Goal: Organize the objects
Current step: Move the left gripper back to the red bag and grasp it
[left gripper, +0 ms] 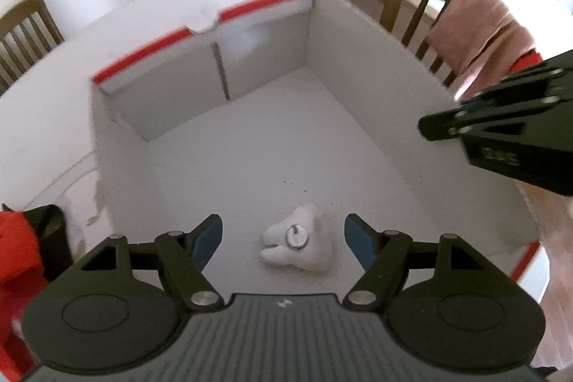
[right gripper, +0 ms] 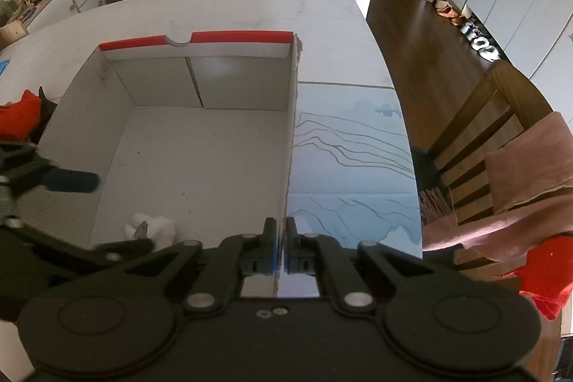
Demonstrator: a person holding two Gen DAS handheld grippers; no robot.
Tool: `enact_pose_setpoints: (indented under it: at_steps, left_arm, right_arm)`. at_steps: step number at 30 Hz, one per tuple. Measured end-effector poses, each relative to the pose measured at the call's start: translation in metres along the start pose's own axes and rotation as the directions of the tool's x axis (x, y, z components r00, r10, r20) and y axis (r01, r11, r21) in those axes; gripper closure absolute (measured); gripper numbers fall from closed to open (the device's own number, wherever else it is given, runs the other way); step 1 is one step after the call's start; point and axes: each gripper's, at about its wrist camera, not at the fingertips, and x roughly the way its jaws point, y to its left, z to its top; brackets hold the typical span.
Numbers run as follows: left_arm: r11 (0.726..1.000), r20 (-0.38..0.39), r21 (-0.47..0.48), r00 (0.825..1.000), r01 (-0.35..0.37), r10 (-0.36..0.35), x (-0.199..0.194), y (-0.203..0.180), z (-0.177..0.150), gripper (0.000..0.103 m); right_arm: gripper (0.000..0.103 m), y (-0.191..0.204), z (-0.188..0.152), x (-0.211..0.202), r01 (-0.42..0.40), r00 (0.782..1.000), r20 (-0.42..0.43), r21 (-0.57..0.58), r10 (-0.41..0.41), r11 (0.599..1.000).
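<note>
Small white plush toy [left gripper: 299, 242] lying on the floor of the open white cardboard box [left gripper: 358, 67] with red-edged rim, directly below the left gripper [left gripper: 283, 238], jaws apart, nothing held. Right gripper [right gripper: 281, 246] clamped on the box's side wall, farther off.

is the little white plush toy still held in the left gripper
No, the white plush toy lies on the floor of the box, apart from the open left gripper, whose blue pads do not touch it.
</note>
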Motion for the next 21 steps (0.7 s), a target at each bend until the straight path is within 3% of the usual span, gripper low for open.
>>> enact_pose_setpoints:
  at_steps: [9, 12, 18, 21]
  left_arm:
    - [0.997, 0.104, -0.082, 0.995, 0.013, -0.005, -0.061, 0.030, -0.023, 0.029]
    - [0.990, 0.127, -0.134, 0.991, -0.035, 0.052, -0.069, 0.033, -0.030, 0.029]
    - [0.977, 0.192, -0.214, 0.980, -0.006, 0.048, -0.103, 0.058, -0.053, 0.028]
    - [0.966, 0.205, -0.256, 0.975, -0.031, 0.085, -0.113, 0.074, -0.068, 0.021]
  right_arm:
    - [0.101, -0.002, 0.003, 0.001, -0.010, 1.000, -0.001, -0.009, 0.010, 1.000]
    - [0.101, -0.002, 0.004, 0.001, -0.005, 1.000, 0.002, -0.007, 0.005, 1.000]
    - [0.101, -0.003, 0.005, 0.000, -0.009, 1.000, 0.001, 0.007, 0.009, 1.000]
    - [0.101, -0.002, 0.005, -0.001, -0.008, 1.000, 0.002, 0.010, 0.008, 1.000]
